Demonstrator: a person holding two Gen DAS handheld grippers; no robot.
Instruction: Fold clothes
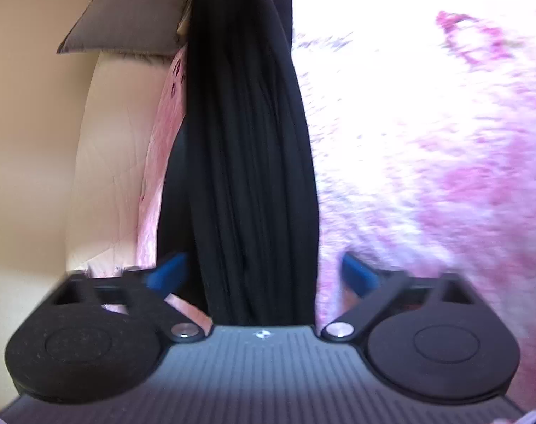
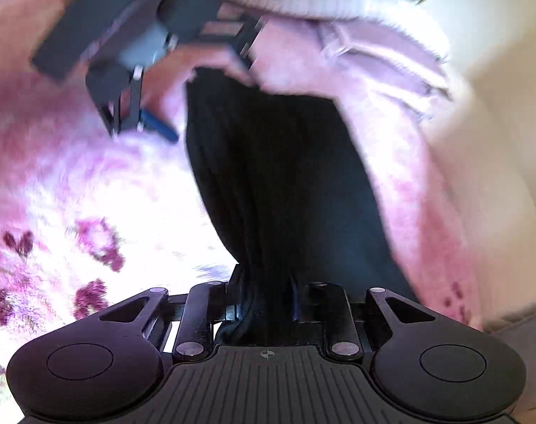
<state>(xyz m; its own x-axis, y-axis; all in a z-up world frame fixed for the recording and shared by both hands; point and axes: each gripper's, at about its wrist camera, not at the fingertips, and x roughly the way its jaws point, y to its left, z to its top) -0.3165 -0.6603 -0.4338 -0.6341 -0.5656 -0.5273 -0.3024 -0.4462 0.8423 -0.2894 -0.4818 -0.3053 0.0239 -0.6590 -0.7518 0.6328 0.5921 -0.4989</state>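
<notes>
A black garment [image 1: 246, 148] hangs stretched in a long bunched strip over a pink floral blanket [image 1: 427, 162]. In the left wrist view it runs straight between the blue fingertips [image 1: 169, 272] of my left gripper [image 1: 264, 272], which stands open around it. The right wrist view shows my right gripper [image 2: 268, 304] shut on the near end of the black garment [image 2: 285, 176]. Its far end reaches my left gripper [image 2: 204, 88] at the upper left, whose jaws are spread wide, one blue fingertip [image 2: 160, 126] showing clearly.
The pink blanket [image 2: 91, 183] covers a bed on both sides of the garment. A grey cushion [image 1: 126, 21] lies at the far left against a beige padded surface [image 1: 105, 148]. A lilac cloth [image 2: 384, 53] is bunched at the bed's far edge.
</notes>
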